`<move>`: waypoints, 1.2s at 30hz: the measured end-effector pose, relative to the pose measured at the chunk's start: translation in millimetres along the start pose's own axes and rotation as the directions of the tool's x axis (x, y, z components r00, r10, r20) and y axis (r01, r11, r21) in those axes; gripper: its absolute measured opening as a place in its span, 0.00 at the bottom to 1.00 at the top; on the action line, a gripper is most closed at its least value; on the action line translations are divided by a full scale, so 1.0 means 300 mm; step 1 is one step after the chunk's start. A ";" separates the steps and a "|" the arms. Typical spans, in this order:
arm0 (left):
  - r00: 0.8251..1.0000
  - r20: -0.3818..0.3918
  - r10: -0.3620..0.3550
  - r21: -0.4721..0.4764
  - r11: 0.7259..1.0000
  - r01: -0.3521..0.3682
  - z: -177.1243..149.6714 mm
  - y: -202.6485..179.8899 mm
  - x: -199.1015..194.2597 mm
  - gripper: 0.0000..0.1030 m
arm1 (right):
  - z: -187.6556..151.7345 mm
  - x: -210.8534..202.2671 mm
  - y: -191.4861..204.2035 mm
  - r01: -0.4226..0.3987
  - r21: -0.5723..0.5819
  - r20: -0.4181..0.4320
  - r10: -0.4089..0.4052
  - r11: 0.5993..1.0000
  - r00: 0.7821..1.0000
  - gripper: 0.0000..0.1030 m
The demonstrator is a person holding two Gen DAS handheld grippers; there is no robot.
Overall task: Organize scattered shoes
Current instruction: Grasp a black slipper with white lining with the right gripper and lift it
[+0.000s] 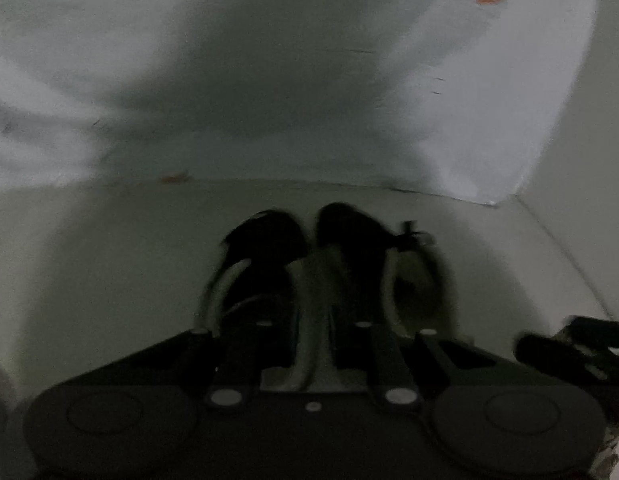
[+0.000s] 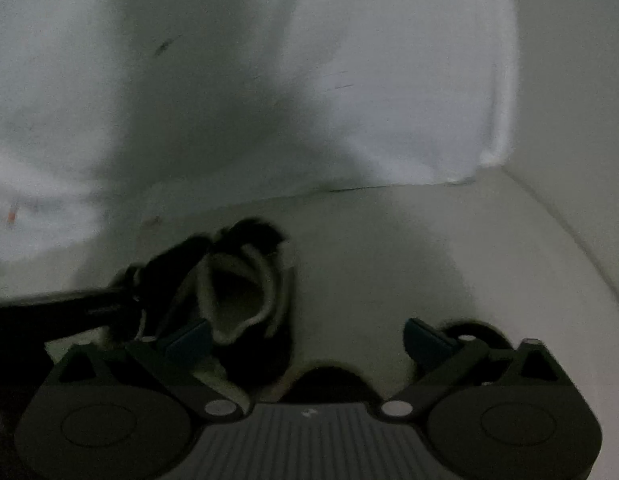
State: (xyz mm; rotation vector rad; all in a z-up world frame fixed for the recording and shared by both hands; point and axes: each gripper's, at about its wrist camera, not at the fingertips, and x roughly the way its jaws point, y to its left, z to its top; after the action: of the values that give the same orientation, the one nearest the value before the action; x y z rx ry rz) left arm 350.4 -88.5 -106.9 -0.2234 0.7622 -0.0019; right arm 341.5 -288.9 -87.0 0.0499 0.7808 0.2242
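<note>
— Looking along the left wrist view?
— The left gripper (image 1: 313,320) is nearly closed, pinching the inner edges of two black shoes (image 1: 333,264) above the pale floor (image 1: 109,260).
— The right wrist view?
— The right gripper (image 2: 309,340) gapes half-wide, holding nothing — shoes just left.

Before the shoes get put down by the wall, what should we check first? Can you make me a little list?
1. Left gripper shut on the shoes: ok, its fingers pinch both light collars together.
2. Both shoes side by side, toes toward the white sheet: ok.
3. Right gripper free: ok, fingers apart, nothing pressed between them.
4. Floor ahead clear of other things: ok.
5. Shoes lifted or touching the floor: cannot tell, too dark and blurred.
</note>
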 end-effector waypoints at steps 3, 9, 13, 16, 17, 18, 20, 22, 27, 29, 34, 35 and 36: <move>1.000 -0.004 0.018 -0.044 0.999 -0.018 -0.029 0.059 -0.026 0.16 | 0.035 0.096 0.069 -0.053 -0.022 -0.114 0.050 0.998 0.992 0.44; 0.999 -0.005 0.032 -0.093 0.995 -0.033 -0.069 0.123 -0.058 0.16 | 0.031 0.185 0.189 -0.011 -0.182 -0.187 -0.024 0.983 0.982 0.50; 1.000 0.006 0.012 -0.065 0.998 -0.012 -0.064 0.105 -0.051 0.16 | 0.005 0.165 0.220 -0.002 -0.267 -0.185 -0.050 0.964 0.981 0.49; 1.000 0.018 -0.014 -0.052 0.999 0.015 -0.058 0.088 -0.040 0.16 | 0.004 0.118 0.212 -0.061 -0.227 -0.177 0.021 0.972 0.984 0.50; 1.000 0.026 -0.018 -0.047 0.999 0.019 -0.055 0.088 -0.041 0.16 | -0.001 0.096 0.211 -0.113 -0.208 -0.169 0.078 0.972 0.982 0.50; 0.999 0.035 -0.020 -0.043 0.999 0.022 -0.052 0.087 -0.043 0.18 | -0.005 0.082 0.211 -0.150 -0.194 -0.155 0.120 0.969 0.981 0.49; 0.998 0.052 -0.019 -0.043 0.999 0.021 -0.044 0.090 -0.047 0.18 | -0.017 0.080 0.221 -0.187 -0.203 -0.149 0.159 0.961 0.976 0.50; 0.998 0.063 -0.009 -0.053 0.999 0.012 -0.036 0.099 -0.054 0.18 | -0.022 0.103 0.238 -0.217 -0.225 -0.178 0.178 0.950 0.968 0.49; 0.996 0.083 0.023 -0.083 0.996 -0.016 -0.032 0.133 -0.082 0.18 | -0.018 0.215 0.177 -0.196 -0.090 -0.293 0.162 0.976 0.942 0.17; 0.996 0.080 0.033 -0.094 0.995 -0.026 -0.036 0.143 -0.082 0.18 | 0.003 0.222 0.116 -0.111 0.010 -0.309 0.109 0.994 0.945 0.02; 0.997 0.061 0.037 -0.102 0.994 -0.031 -0.043 0.154 -0.068 0.18 | 0.040 0.236 -0.018 0.099 0.034 -0.277 -0.086 0.994 0.957 0.03; 0.998 0.060 0.033 -0.101 0.995 -0.027 -0.042 0.152 -0.066 0.18 | 0.062 0.249 -0.061 0.101 0.079 -0.288 -0.075 0.992 0.955 0.03; 0.998 0.059 0.029 -0.100 0.995 -0.023 -0.040 0.150 -0.063 0.18 | 0.087 0.263 -0.107 0.104 0.127 -0.300 -0.061 0.986 0.952 0.06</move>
State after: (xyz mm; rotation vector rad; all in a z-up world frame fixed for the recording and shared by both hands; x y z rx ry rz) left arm 324.9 -45.5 -111.4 -0.3065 0.7061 0.0673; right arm 419.8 -302.1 -127.1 0.1199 1.0951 0.0961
